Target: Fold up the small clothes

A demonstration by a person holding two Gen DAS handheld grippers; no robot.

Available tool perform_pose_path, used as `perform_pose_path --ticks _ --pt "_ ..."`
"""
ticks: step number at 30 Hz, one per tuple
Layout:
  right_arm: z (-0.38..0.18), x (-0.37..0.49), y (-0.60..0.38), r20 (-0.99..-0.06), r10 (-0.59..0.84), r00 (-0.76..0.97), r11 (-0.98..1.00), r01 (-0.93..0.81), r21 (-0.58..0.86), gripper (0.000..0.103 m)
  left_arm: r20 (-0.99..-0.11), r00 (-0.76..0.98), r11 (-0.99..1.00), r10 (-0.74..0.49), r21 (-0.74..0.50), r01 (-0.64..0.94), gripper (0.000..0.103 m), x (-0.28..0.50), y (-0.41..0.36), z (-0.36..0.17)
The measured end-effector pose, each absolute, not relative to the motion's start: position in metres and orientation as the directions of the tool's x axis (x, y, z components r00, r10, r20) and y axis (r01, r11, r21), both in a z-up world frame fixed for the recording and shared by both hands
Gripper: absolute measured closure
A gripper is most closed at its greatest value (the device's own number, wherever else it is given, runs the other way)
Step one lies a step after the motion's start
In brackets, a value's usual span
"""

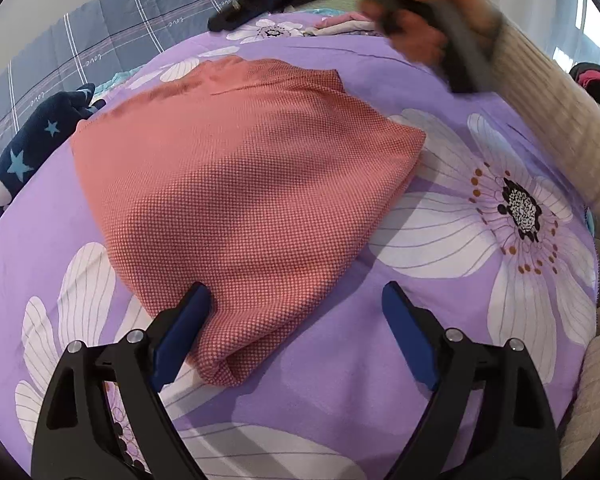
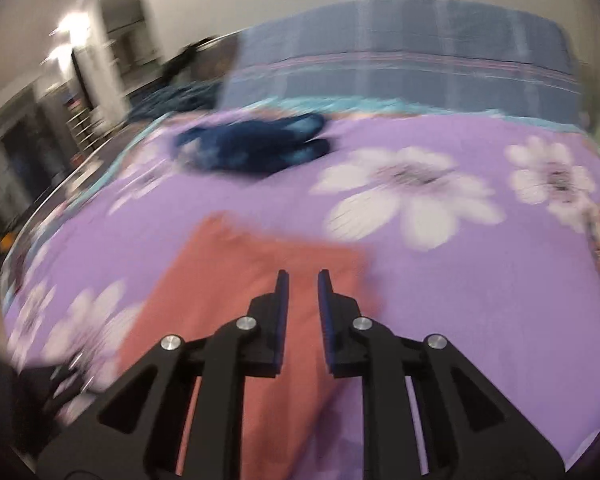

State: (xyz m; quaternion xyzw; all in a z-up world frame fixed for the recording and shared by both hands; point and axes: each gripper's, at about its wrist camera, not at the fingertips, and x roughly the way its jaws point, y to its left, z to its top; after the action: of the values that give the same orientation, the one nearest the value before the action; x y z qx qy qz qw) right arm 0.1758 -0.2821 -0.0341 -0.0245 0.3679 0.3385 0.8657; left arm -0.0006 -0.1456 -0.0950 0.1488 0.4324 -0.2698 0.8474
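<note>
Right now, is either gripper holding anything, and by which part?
Nothing is held. The left gripper stands open around a corner of the salmon garment; the right gripper is narrowly open above it, empty.

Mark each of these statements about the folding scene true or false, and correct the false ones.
1. The left gripper stands wide open. True.
2. The pink garment lies folded on a purple flowered bedspread. True.
3. The right gripper is clamped on a sock. False: a narrow gap shows between its fingers and nothing is between them.
4. A navy garment with stars lies on top of the pink one. False: it lies apart, on the bedspread beside it.
5. The person's sleeve is cream-coloured. True.
</note>
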Motion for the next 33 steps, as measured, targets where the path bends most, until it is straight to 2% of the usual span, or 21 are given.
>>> perform_pose_path --ticks 2,4,6,7,10,14,18,22,24,25,30,33 --pt "-0.051 0.157 -0.271 -0.707 0.540 0.457 0.764 -0.618 0.184 0.085 -0.812 0.481 0.811 -0.330 0.018 0.585 0.015 0.001 -0.145 -0.094" --pt "-0.081 0.144 -0.262 -0.770 0.404 0.494 0.811 -0.583 0.051 0.085 -0.806 0.480 0.811 -0.346 0.000 0.586 0.018 -0.001 -0.142 -0.090" --pt "-0.088 0.136 -0.264 -0.750 0.388 0.535 0.828 -0.560 0.028 0.085 -0.798 0.477 0.815 -0.370 -0.031 0.579 0.022 -0.003 -0.136 -0.083" --pt "-0.085 0.134 -0.266 -0.746 0.389 0.541 0.837 -0.545 0.041 0.083 -0.791 0.485 0.822 -0.373 -0.039 0.568 0.023 -0.003 -0.132 -0.079" --pt "-0.065 0.124 -0.274 -0.718 0.433 0.545 0.847 -0.518 0.118 0.062 -0.746 0.566 0.869 -0.351 -0.035 0.494 0.023 -0.007 -0.113 -0.060" --pt "-0.052 0.101 -0.274 -0.680 0.472 0.560 0.820 -0.562 0.107 0.057 -0.705 0.635 0.918 -0.316 -0.058 0.392 0.023 0.001 -0.090 -0.044" --pt "-0.075 0.105 -0.274 -0.739 0.415 0.531 0.850 -0.517 0.106 0.056 -0.716 0.652 0.939 -0.251 -0.016 0.344 0.023 0.024 -0.087 -0.048" --pt "-0.083 0.103 -0.284 -0.724 0.453 0.519 0.853 -0.489 0.184 0.055 -0.751 0.626 0.952 -0.209 -0.009 0.306 0.023 0.046 -0.091 -0.063" --pt "-0.080 0.103 -0.288 -0.717 0.469 0.515 0.852 -0.478 0.214 0.052 -0.767 0.606 0.954 -0.212 -0.026 0.300 0.023 0.054 -0.091 -0.069" --pt "-0.079 0.103 -0.291 -0.716 0.467 0.518 0.855 -0.471 0.217 0.045 -0.769 0.602 0.953 -0.214 -0.031 0.300 0.023 0.053 -0.093 -0.071" --pt "-0.071 0.105 -0.314 -0.701 0.484 0.525 0.861 -0.430 0.273 0.041 -0.775 0.592 0.952 -0.221 -0.039 0.305 0.022 0.053 -0.095 -0.074" --pt "-0.073 0.114 -0.332 -0.695 0.527 0.490 0.845 -0.389 0.366 0.041 -0.775 0.582 0.948 -0.248 -0.072 0.309 0.022 0.057 -0.092 -0.072"
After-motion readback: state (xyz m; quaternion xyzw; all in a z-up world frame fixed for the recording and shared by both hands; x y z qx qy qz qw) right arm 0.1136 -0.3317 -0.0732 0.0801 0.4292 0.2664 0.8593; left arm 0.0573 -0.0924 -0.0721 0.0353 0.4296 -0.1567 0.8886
